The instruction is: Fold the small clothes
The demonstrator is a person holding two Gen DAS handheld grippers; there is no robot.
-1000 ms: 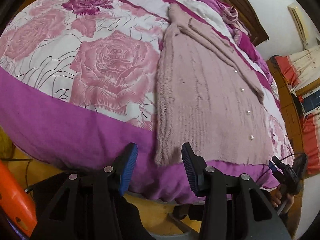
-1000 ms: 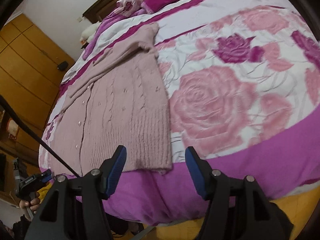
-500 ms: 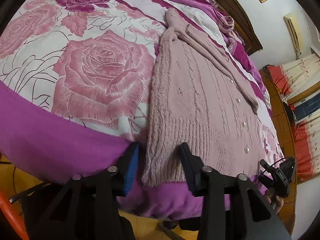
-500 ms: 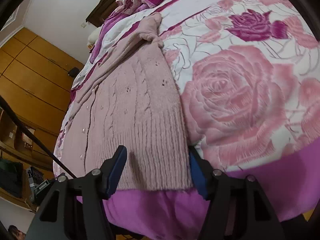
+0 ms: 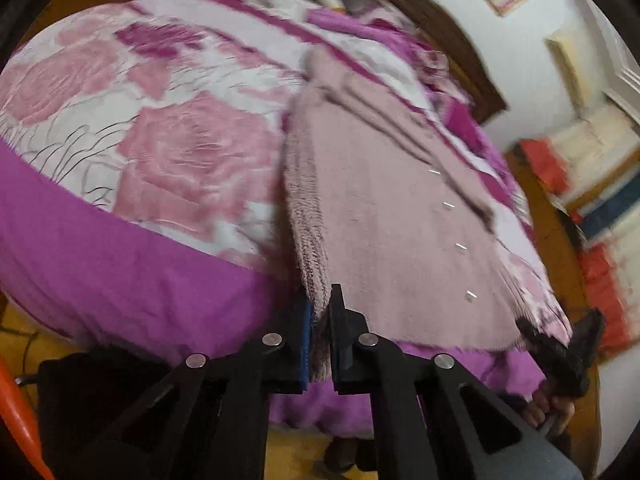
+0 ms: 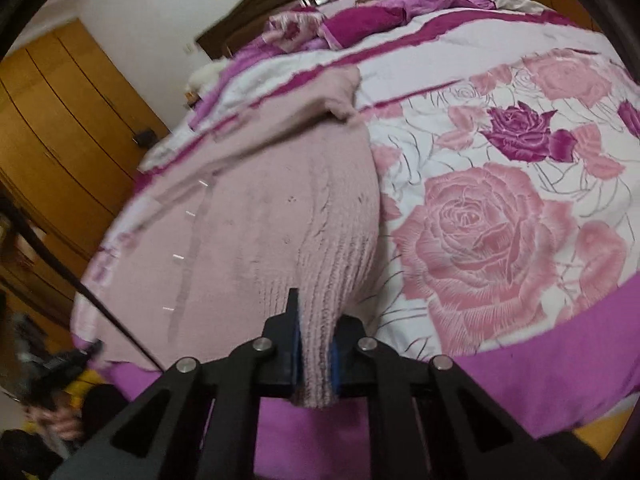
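A pale pink knit cardigan (image 5: 400,216) with a row of small buttons lies flat on the bed, hem toward me. My left gripper (image 5: 320,320) is shut on the cardigan's ribbed hem at its left corner. In the right wrist view the same cardigan (image 6: 256,232) shows, and my right gripper (image 6: 314,336) is shut on the ribbed hem at its right corner. The fabric bunches up between each pair of fingers. The other gripper appears small at the far hem edge in each view (image 5: 568,348) (image 6: 60,364).
The bed carries a white and magenta quilt (image 5: 192,160) with big pink roses and a purple border (image 6: 560,348). A dark wooden headboard (image 6: 320,4), pillows (image 6: 360,20) and a wooden wardrobe (image 6: 64,120) stand beyond. An orange object (image 5: 16,412) sits low at left.
Both grippers have closed from open onto the cardigan's hem corners. Both views are now blurred and the hem corners look slightly lifted.
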